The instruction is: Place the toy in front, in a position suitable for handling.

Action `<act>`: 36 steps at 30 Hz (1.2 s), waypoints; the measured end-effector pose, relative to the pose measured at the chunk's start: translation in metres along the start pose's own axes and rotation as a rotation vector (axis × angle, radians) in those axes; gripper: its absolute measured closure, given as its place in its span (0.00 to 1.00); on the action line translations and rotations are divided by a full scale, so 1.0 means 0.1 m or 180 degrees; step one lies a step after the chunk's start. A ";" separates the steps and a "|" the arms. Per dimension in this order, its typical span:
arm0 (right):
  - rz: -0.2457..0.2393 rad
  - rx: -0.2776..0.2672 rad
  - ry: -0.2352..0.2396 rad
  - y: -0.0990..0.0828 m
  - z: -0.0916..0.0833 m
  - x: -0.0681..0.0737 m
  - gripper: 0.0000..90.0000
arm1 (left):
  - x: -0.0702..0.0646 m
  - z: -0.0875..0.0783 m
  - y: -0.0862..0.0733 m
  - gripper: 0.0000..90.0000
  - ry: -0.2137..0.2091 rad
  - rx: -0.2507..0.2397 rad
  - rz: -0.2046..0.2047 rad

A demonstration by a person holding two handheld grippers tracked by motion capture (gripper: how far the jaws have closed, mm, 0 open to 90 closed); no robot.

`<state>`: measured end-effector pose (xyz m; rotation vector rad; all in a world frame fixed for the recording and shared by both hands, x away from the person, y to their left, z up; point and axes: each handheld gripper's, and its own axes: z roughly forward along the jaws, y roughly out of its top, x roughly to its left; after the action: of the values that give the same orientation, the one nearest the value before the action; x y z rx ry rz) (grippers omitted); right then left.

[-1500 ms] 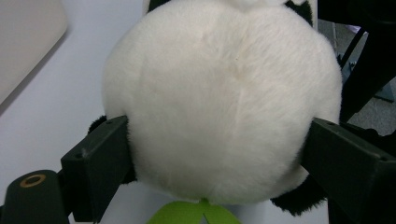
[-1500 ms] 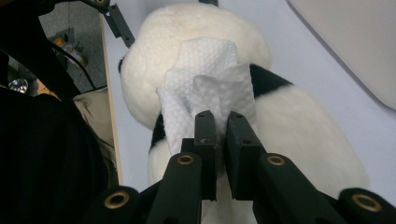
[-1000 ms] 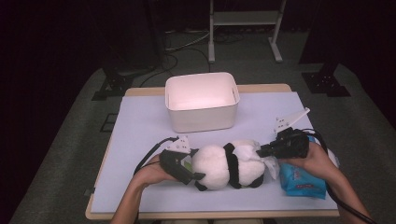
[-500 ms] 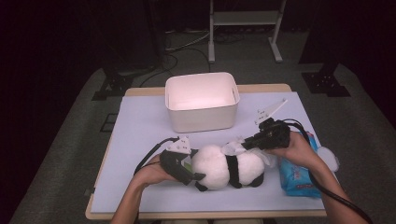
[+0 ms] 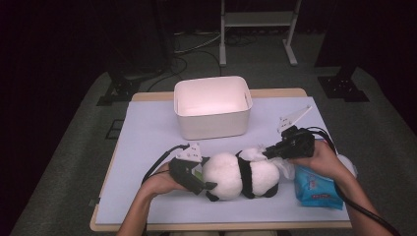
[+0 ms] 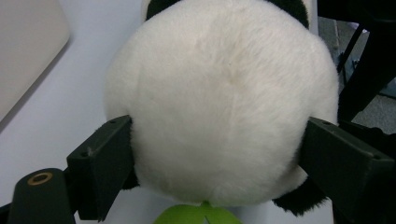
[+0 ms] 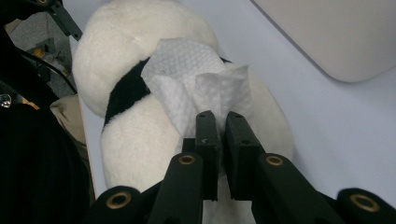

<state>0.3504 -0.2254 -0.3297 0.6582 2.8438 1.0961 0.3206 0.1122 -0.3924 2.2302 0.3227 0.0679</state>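
White wipe (image 7: 196, 79) clenched in right gripper (image 7: 219, 122), lying on panda (image 5: 241, 173) back, directly ahead of jaws. Panda lies on table (image 5: 147, 132), long axis left-right. Left gripper (image 6: 210, 154) grasps panda's round white end. Fur plush, black band at middle. Wipe crumpled, embossed.

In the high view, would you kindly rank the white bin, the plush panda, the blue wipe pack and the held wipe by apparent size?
1. white bin
2. plush panda, somewhat smaller
3. blue wipe pack, partly hidden by the hand
4. wipe, smallest
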 end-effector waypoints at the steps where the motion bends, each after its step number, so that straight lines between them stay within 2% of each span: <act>1: -0.0021 0.0005 0.0018 0.03 0.01 0.02 0.93 | 0.00 0.00 0.00 0.14 -0.0006 -0.0007 -0.0015; 6: -0.0243 0.0113 0.0075 0.20 0.15 0.15 0.93 | 0.01 0.01 0.01 0.14 -0.0002 -0.0007 0.0003; 12: -0.0359 0.0148 0.0224 0.32 0.31 0.28 0.93 | 0.00 0.01 0.01 0.14 0.0007 -0.0014 0.0000; 15: -0.0414 0.0169 0.0204 0.31 0.31 0.30 0.93 | 0.00 0.01 0.01 0.14 0.0004 -0.0019 -0.0002; 26: -0.0213 0.0055 0.0157 0.00 0.12 0.20 0.94 | -0.03 -0.03 0.04 0.11 -0.0012 -0.0049 -0.0057; 32: -0.0077 -0.0057 0.0109 -0.15 0.03 0.15 0.94 | -0.03 -0.02 0.02 0.11 -0.0024 0.0012 -0.0084; 36: -0.0032 -0.0107 0.0104 -0.22 0.00 0.13 0.94 | -0.03 0.03 0.01 0.11 -0.0084 0.0048 -0.0107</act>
<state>0.3305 -0.2348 -0.3423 0.6288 2.8459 1.1611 0.3185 0.1084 -0.3931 2.2381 0.3473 0.0180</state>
